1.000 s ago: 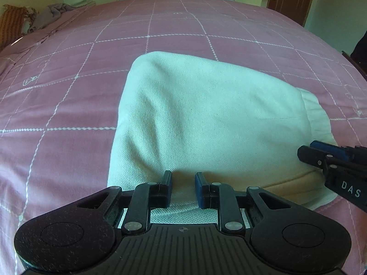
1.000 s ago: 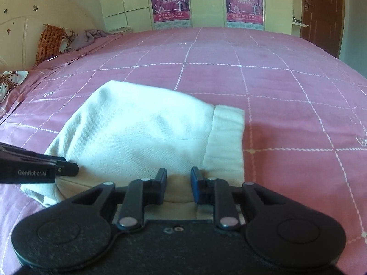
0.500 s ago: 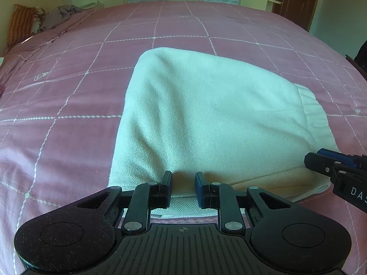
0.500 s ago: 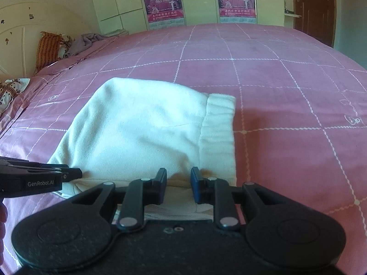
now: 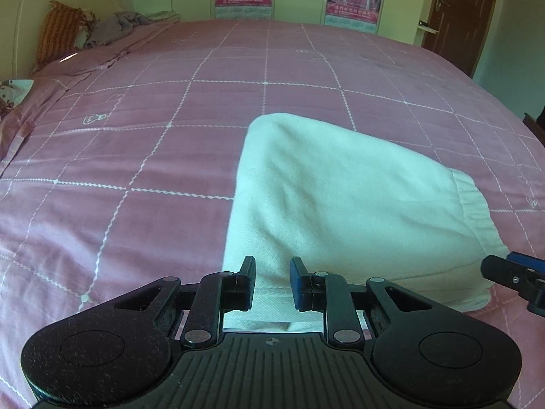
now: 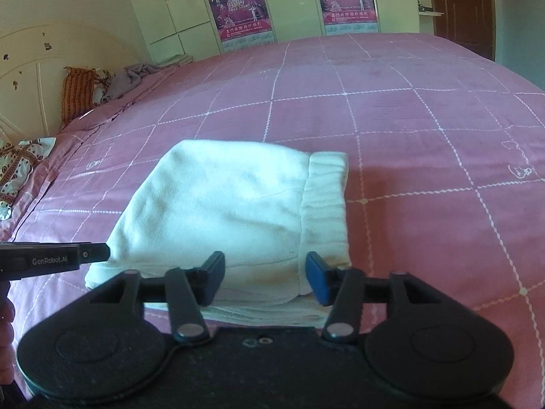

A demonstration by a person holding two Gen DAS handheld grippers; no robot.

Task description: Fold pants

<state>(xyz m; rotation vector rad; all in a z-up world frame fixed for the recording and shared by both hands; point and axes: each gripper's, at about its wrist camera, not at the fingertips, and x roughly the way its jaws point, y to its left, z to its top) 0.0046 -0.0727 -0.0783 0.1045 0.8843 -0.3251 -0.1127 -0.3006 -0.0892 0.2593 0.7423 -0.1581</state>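
Two calendar posters hang on the far cupboards, each reading "2010"; the left gripper bears "GenRobot.AI" on its side. One pair of white pants, folded into a bundle, lies on the pink checked bed. Its jaws are narrowly set, pinching the near edge of the cloth. The right gripper has just been opening, its jaws apart over the near hem, not pressing it.
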